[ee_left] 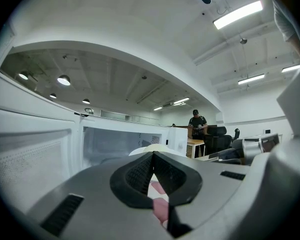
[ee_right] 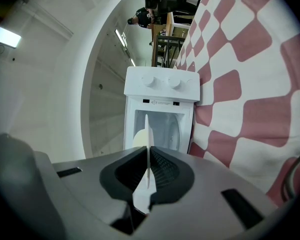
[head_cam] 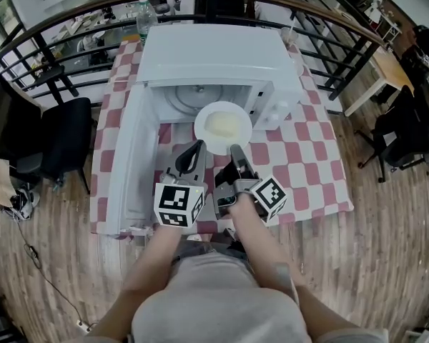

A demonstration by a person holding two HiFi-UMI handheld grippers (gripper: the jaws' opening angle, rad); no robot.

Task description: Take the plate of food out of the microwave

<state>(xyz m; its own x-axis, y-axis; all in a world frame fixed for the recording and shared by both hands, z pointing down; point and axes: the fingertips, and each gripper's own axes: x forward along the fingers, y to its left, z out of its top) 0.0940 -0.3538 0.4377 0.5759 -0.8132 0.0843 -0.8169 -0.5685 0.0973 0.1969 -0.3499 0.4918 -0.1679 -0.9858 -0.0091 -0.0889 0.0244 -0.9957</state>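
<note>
The white microwave (head_cam: 214, 56) stands on a red-and-white checkered table (head_cam: 307, 156), its door (head_cam: 132, 163) swung open to the left. A white plate (head_cam: 223, 126) of pale food hangs just outside the cavity opening. My right gripper (head_cam: 235, 148) is shut on the plate's near rim. In the right gripper view the plate (ee_right: 147, 131) shows edge-on, pinched between the pads, with the gripper (ee_right: 148, 154) turned on its side and the microwave (ee_right: 162, 104) beyond. My left gripper (head_cam: 198, 146) sits beside the plate's left near edge, shut (ee_left: 152, 156) on nothing, with the plate (ee_left: 149, 147) just past its tips.
A plastic bottle (head_cam: 146, 16) stands behind the microwave at the left. A curved railing (head_cam: 322, 20) runs behind the table. A black chair (head_cam: 64, 141) stands left of the table. Checkered tabletop (head_cam: 307, 177) lies to the right of the grippers.
</note>
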